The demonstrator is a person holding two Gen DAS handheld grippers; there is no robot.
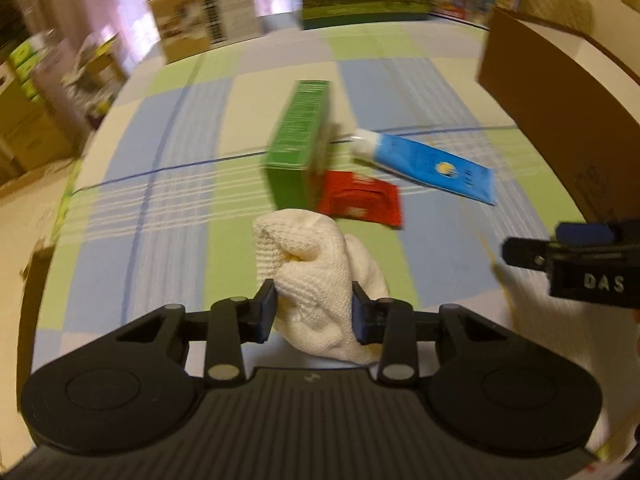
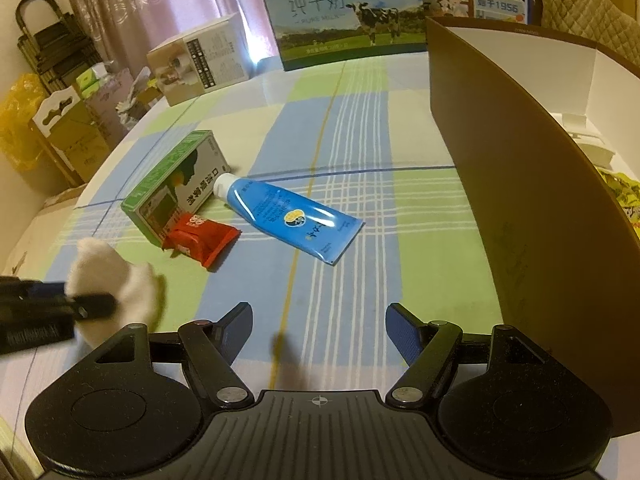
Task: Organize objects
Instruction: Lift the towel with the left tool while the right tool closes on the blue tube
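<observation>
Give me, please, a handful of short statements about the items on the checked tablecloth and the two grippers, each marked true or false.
1. The left gripper has its fingers closed on the white cloth. True.
2. The right gripper holds the blue tube. False: its fingers stand open with nothing between them, and the tube lies on the tablecloth.
3. The red packet lies against the green box. True.
4. The blue tube's white cap points toward the brown box. False: the cap points toward the green box.
5. The milk carton showing a cow lies flat beside the red packet. False: it stands upright at the table's far edge.
</observation>
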